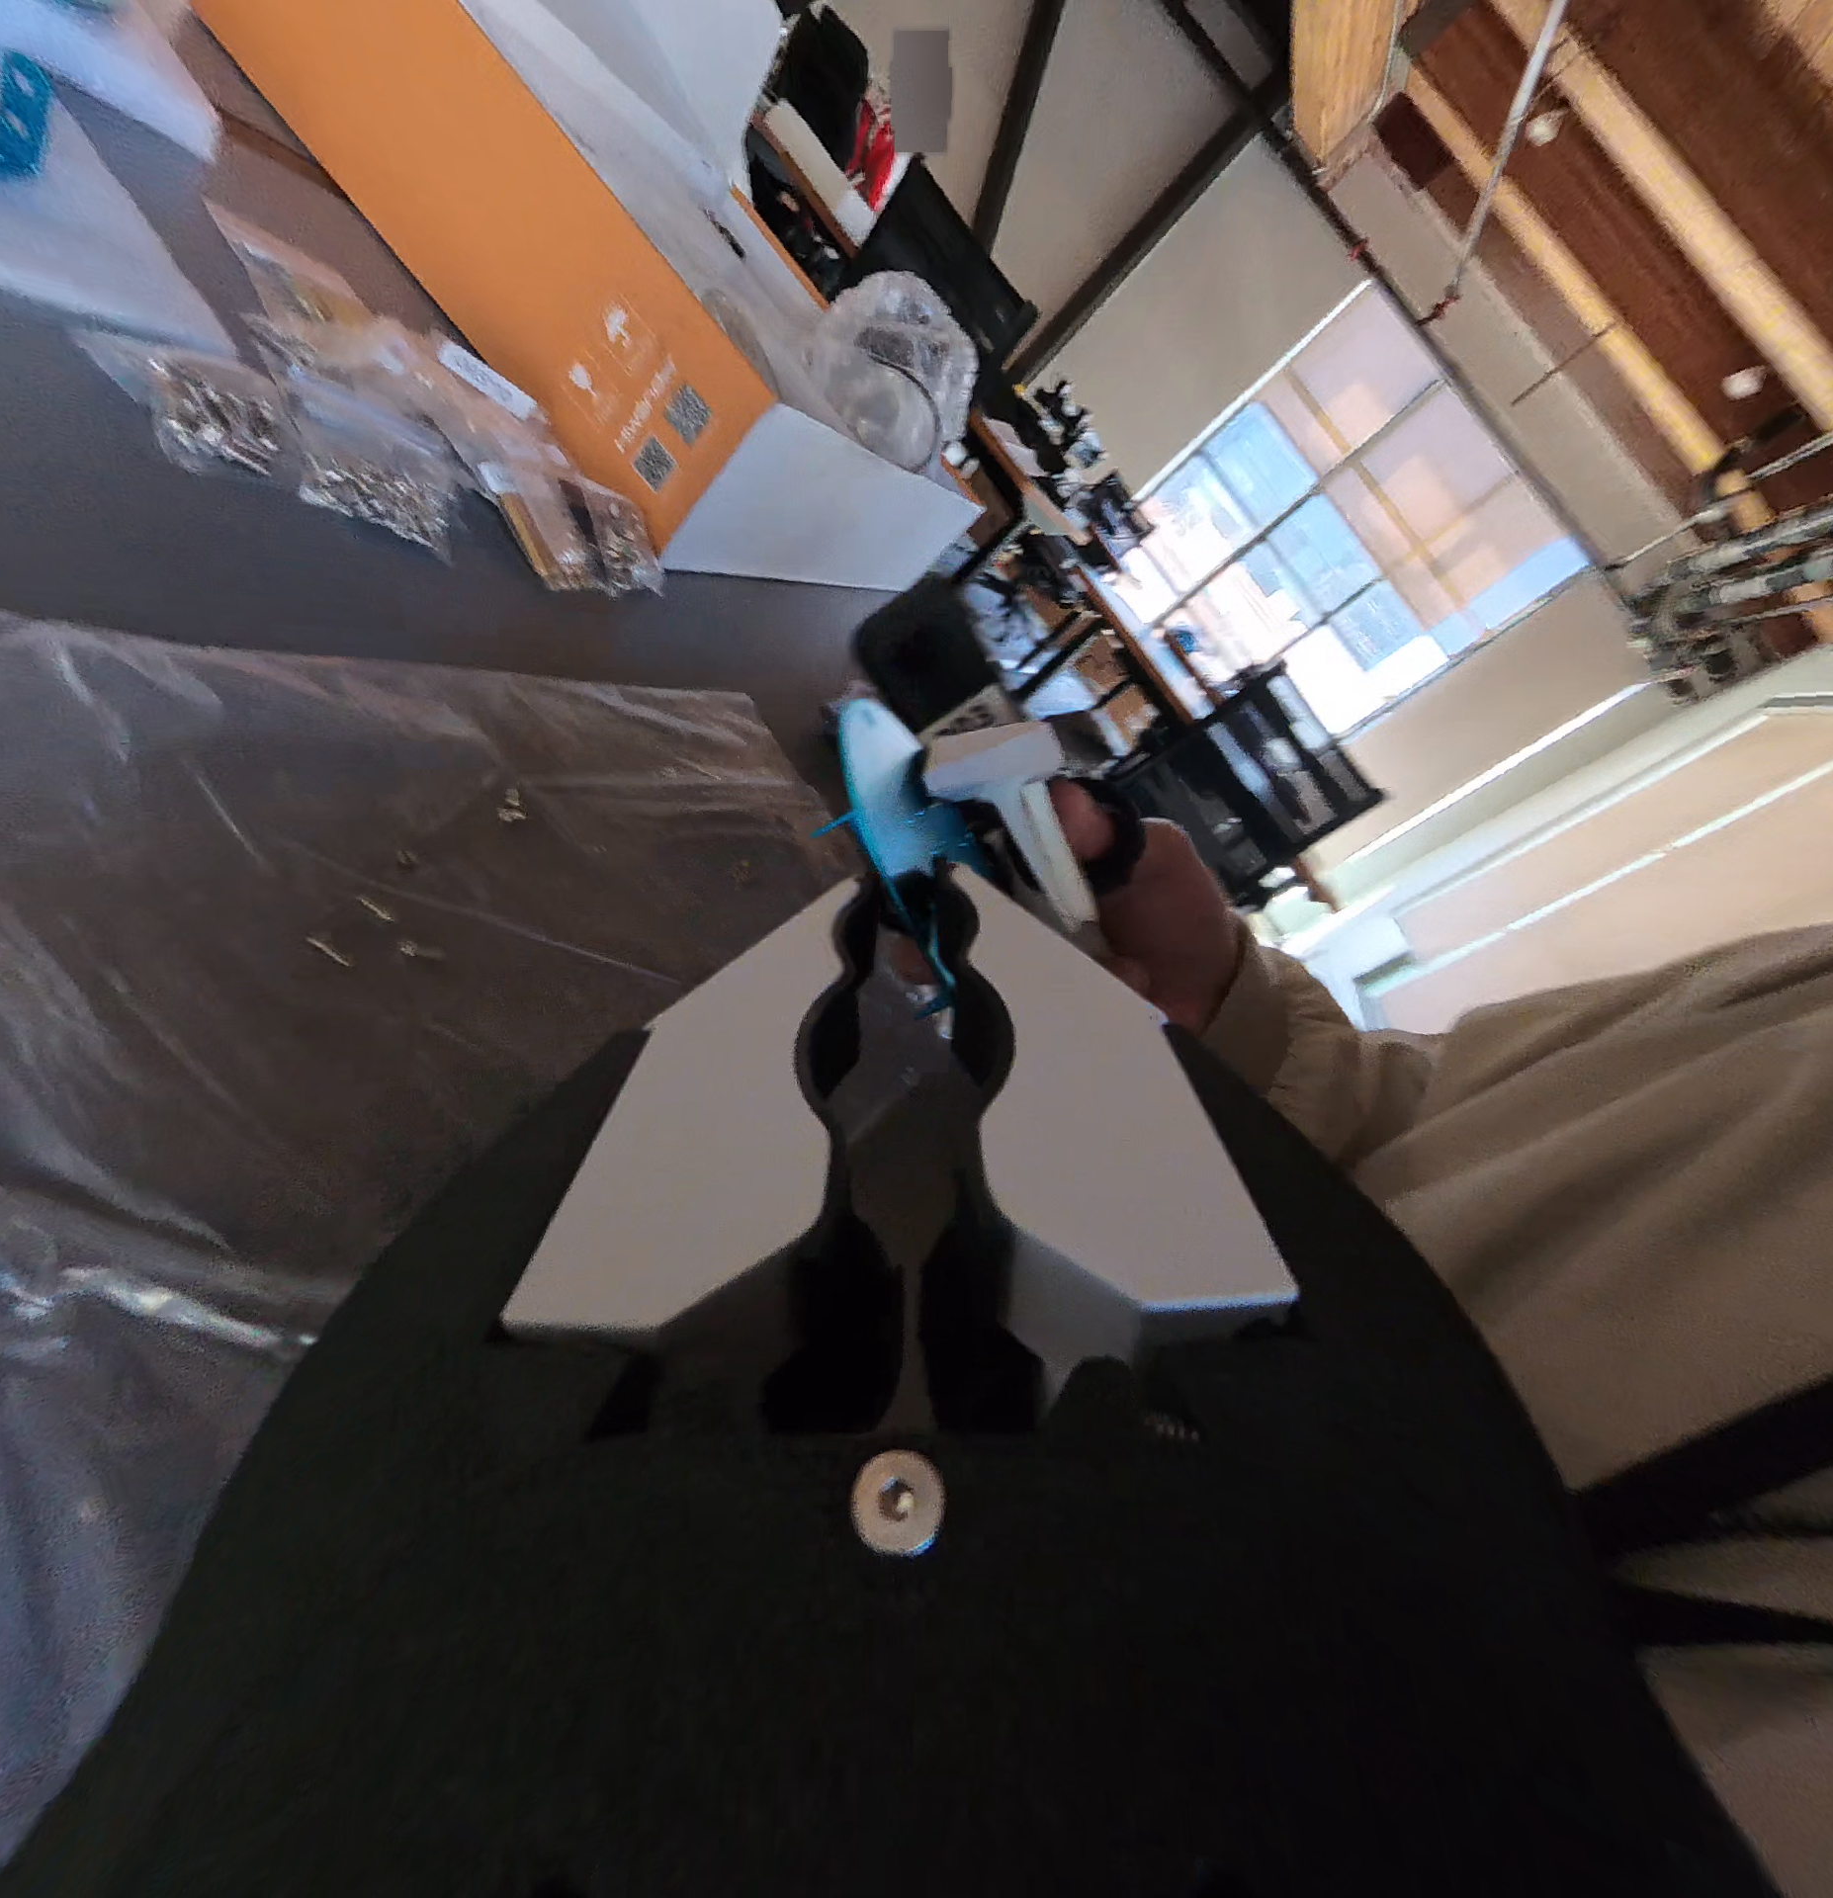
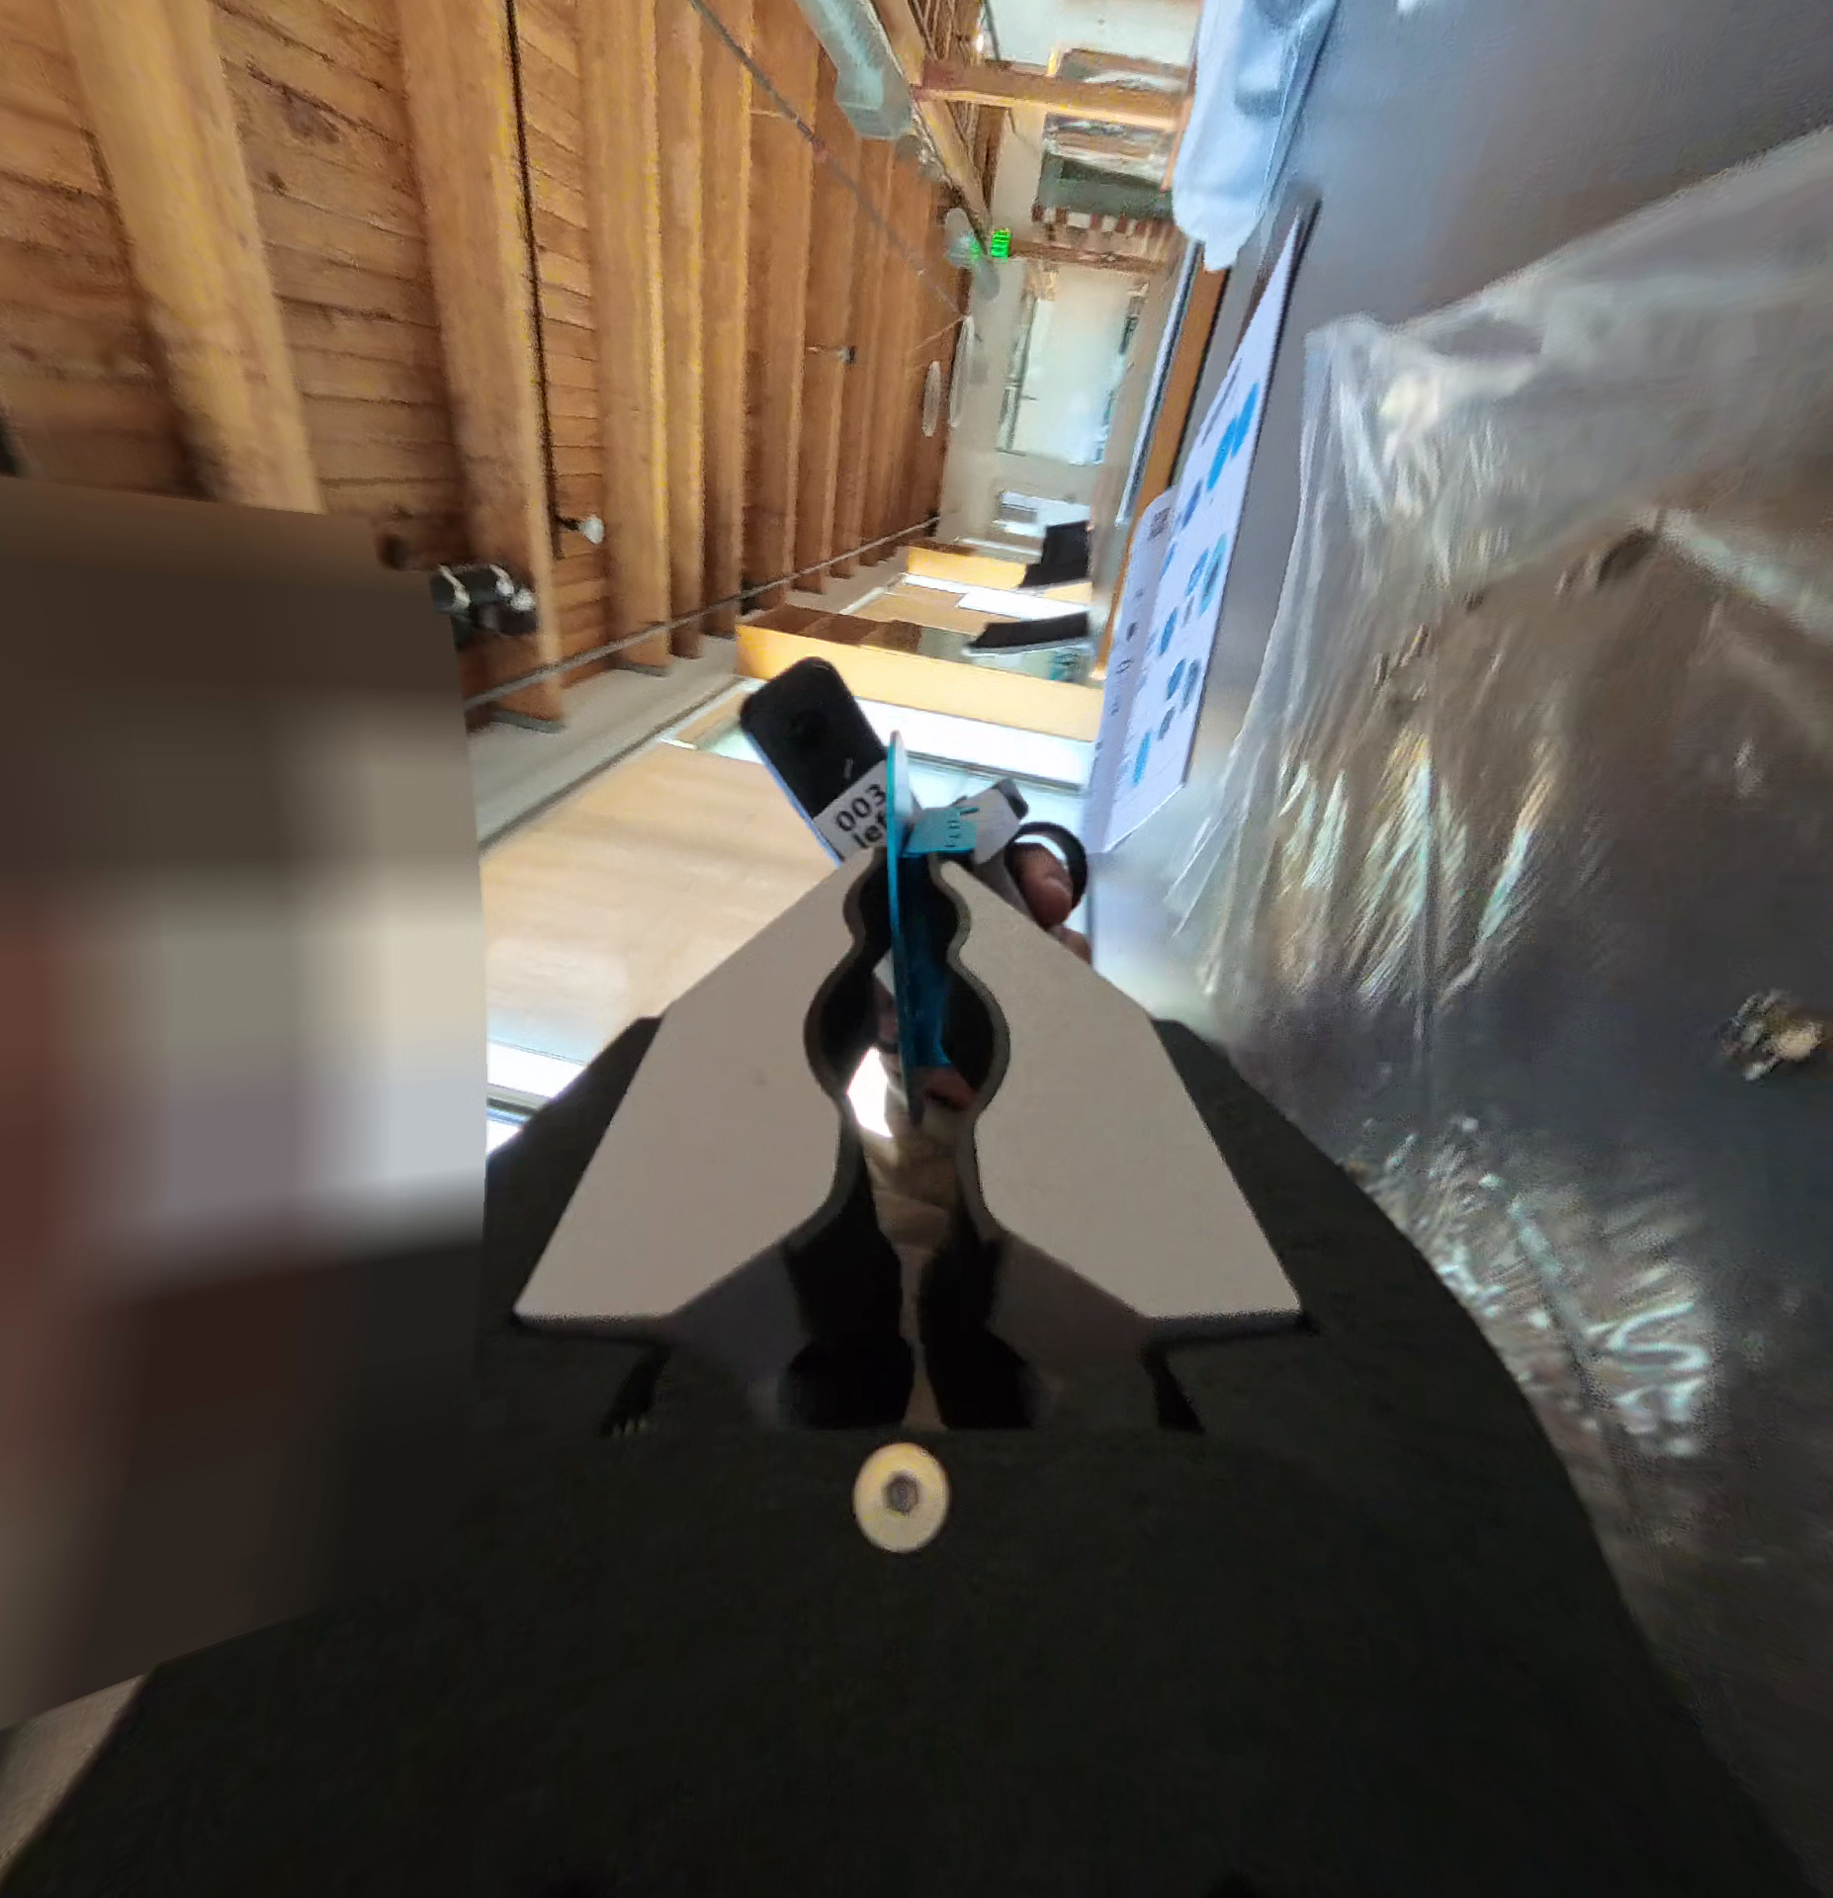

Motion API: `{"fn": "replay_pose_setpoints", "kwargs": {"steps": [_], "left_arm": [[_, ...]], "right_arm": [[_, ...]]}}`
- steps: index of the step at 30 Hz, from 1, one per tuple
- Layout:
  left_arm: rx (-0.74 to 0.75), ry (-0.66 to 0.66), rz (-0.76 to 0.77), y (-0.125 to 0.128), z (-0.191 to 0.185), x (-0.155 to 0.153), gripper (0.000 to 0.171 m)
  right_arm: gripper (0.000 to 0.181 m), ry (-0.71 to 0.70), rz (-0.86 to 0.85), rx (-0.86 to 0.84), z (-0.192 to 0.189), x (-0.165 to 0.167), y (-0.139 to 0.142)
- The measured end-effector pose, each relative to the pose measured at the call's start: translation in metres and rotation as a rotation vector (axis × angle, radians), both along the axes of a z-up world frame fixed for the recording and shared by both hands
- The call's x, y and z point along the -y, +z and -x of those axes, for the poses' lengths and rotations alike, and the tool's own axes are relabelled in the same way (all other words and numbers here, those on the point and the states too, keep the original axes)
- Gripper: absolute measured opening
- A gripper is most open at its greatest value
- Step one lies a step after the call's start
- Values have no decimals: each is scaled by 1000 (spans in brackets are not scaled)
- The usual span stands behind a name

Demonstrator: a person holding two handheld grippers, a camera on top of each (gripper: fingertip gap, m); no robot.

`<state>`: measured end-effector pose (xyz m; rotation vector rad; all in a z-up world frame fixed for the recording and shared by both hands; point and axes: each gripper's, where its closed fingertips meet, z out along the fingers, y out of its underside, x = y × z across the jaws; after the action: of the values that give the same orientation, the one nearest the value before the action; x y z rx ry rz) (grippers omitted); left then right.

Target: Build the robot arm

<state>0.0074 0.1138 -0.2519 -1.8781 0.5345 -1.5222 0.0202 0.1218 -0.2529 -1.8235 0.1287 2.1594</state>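
At the far left, small bags of metal screws [image 1: 306,452] are lying on the dark table [image 1: 399,616] beside an orange and white box [image 1: 543,257], and a crumpled clear plastic sheet [image 1: 276,924] is covering the table nearer in. The left gripper [image 1: 907,924] is reaching out with its jaws drawn nearly together, pinching the thin edge of a blue plastic part [image 1: 892,811] right at the tips. Just past it, the person's hand [image 1: 1169,924] is holding the right gripper [image 2: 907,873], whose jaws are closing almost fully on the same blue plastic part, seen edge-on there as a flat plate. Both tools are meeting on this one piece in mid-air, above the table. To my eye, the grip looks shallow on the left side, so keeping both tools steady and squeezing evenly would seem wise. At the right, a printed sheet with blue shapes [image 2: 1190,575] is lying on the table.
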Motion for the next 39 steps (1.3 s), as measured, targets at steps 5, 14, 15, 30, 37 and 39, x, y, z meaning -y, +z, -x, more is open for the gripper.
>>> {"fn": "replay_pose_setpoints", "kwargs": {"steps": [5,14,15,30,37,39], "left_arm": [[34,-15,148,-3,10,18,5],[49,-49,158,0,16,26,5],[56,-48,163,-1,17,26,5],[37,-58,86,-5,7,22,10],[-223,66,-227,-9,15,-2,28],[-315,58,-282,-17,12,-2,28]], "right_arm": [[3,58,130,-49,12,17,-7],[3,27,109,-8,18,22,-4],[3,9,111,-6,18,22,-4],[2,-88,63,58,7,18,-7],[2,-212,-91,297,-27,-10,-22],[3,-254,-126,348,-41,-20,-23]]}}
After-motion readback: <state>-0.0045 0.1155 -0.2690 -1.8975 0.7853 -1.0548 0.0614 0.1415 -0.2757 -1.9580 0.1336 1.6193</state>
